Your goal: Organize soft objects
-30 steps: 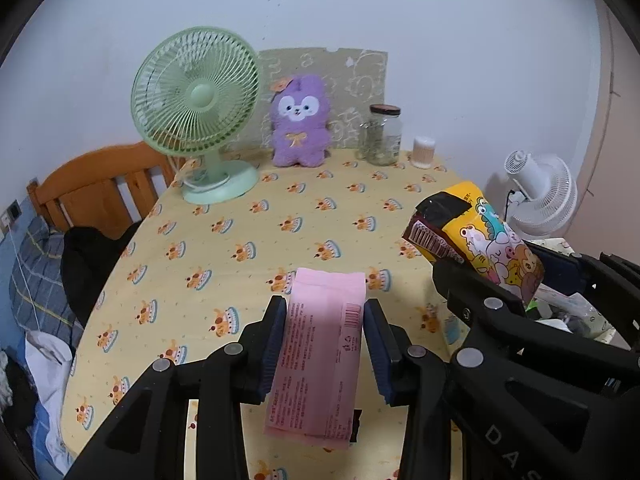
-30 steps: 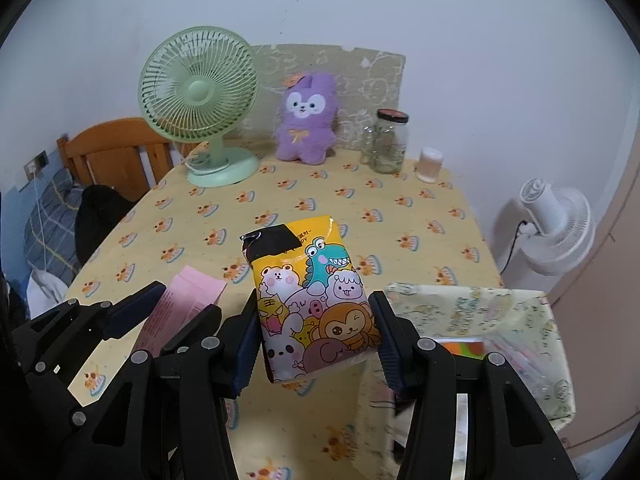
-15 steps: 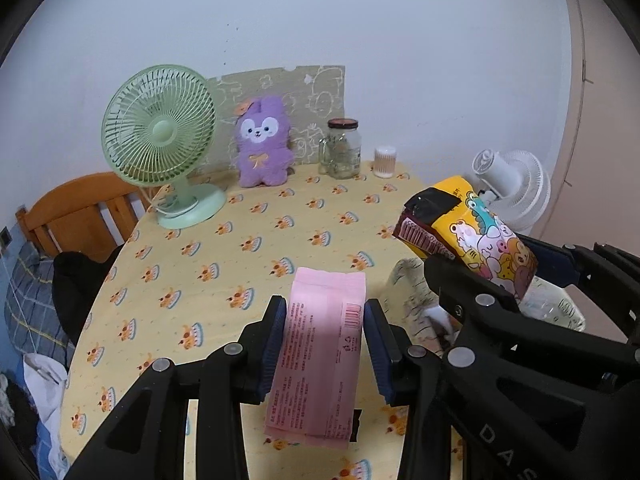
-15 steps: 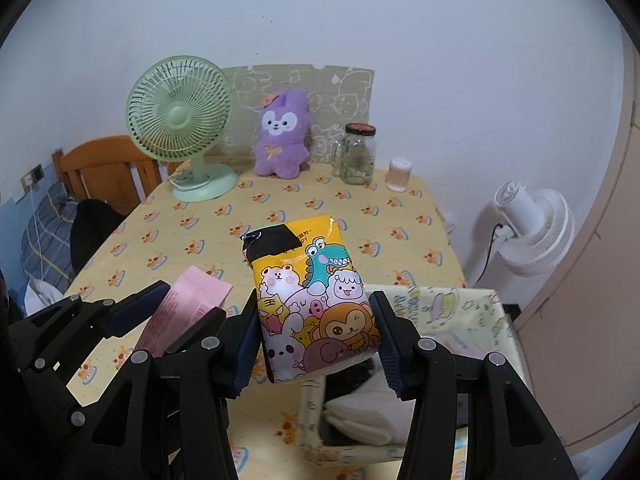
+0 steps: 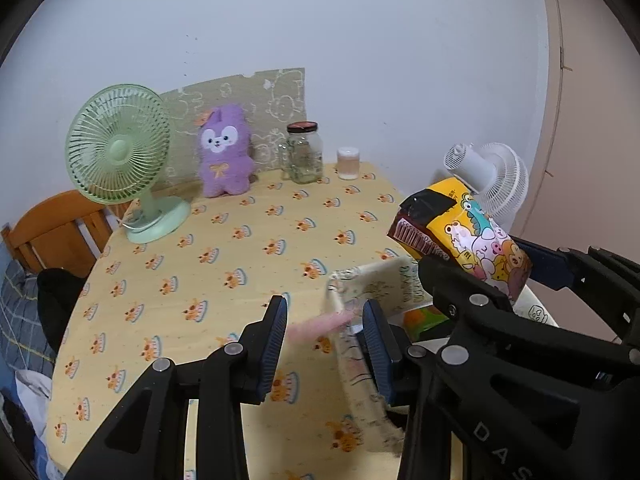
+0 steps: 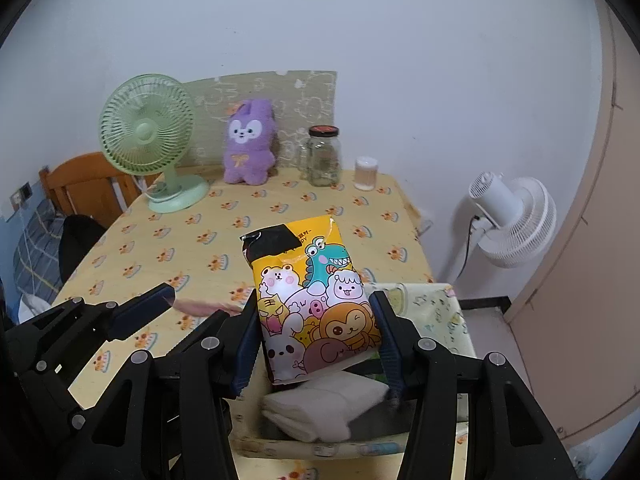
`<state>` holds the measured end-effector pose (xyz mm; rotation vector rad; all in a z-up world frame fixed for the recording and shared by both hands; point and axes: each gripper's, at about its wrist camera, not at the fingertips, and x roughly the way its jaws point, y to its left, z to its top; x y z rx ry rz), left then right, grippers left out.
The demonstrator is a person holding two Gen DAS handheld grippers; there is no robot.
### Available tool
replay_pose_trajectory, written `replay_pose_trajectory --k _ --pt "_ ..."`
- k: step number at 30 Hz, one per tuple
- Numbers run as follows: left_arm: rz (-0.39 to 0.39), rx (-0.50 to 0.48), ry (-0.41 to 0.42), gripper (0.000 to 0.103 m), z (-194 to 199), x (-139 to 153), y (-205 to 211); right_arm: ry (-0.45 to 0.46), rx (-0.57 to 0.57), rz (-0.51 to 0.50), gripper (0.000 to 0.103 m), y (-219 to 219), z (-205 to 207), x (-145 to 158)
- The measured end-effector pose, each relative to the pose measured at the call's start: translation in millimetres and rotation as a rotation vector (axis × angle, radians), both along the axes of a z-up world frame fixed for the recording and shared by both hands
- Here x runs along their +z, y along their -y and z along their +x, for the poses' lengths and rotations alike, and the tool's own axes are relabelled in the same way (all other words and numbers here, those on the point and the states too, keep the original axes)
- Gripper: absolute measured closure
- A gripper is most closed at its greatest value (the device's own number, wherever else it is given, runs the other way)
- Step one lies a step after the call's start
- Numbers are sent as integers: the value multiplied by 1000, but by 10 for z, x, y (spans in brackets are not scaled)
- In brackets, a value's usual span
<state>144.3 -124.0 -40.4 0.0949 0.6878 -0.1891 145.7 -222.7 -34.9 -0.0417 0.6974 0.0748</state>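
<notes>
My left gripper [image 5: 324, 322] is open; the pink pack [image 5: 320, 323] is a blurred streak between and beyond its fingers, loose, by the rim of the fabric bin [image 5: 360, 360]. It also shows as a pink blur in the right wrist view [image 6: 204, 306]. My right gripper [image 6: 316, 320] is shut on a yellow cartoon-animal pack [image 6: 316, 304], held above the fabric bin [image 6: 440, 312], which holds folded white cloth [image 6: 324, 404]. That pack also shows in the left wrist view [image 5: 468, 236].
On the yellow patterned table [image 5: 224, 248] stand a green fan [image 5: 120, 152], a purple plush [image 5: 224, 152], a glass jar [image 5: 304, 152] and a small cup [image 5: 348, 162]. A white floor fan [image 6: 512, 220] stands right; a wooden chair [image 6: 80, 184] stands left.
My left gripper has opened and let go of the pink pack, which is dropping at the bin's rim. Both grippers have pulled back and right towards the bin.
</notes>
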Motion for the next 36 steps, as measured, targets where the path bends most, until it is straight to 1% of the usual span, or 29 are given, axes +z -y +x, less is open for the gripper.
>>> replay_pose_trajectory --k 4,12,20,22,23,25,26,27,28,29,30,31,33,34,36 --pt "3 -38 -14 63 29 -57 146 -15 -14 -5 48 138 22 -59" --pt "9 -74 -31 63 96 -196 416 -37 -48 -1 48 438 57 -198" --pt "42 -81 -53 63 155 -352 496 -70 -50 27 47 544 135 -396" --pt "51 -80 -60 56 169 -388 502 -79 -47 32 46 553 161 -441" --pt "58 -78 -65 46 180 -411 502 -81 -46 33 46 554 171 -468" --pt "64 -98 -58 43 164 -427 511 -92 -45 34 43 556 193 -508" --pt "67 -107 -57 40 158 -424 516 -111 -55 45 40 572 206 -530" --pt "73 -115 -61 38 155 -420 523 -137 -66 60 34 592 223 -545" --pt "84 -126 -62 36 149 -404 530 -165 -76 76 32 607 247 -560" --pt "94 -123 -55 31 141 -394 527 -171 -76 75 32 605 256 -560" --pt "94 -121 -46 26 130 -389 520 -158 -69 58 32 582 244 -546" --pt "86 -121 -31 25 107 -374 498 -144 -69 51 32 567 217 -528" --pt "72 -124 -36 24 100 -362 477 -122 -79 42 31 547 161 -490" --pt "62 -136 -47 24 93 -336 452 -119 -79 42 31 533 143 -474" --pt "61 -131 -33 23 71 -296 408 -118 -75 46 29 493 137 -429"
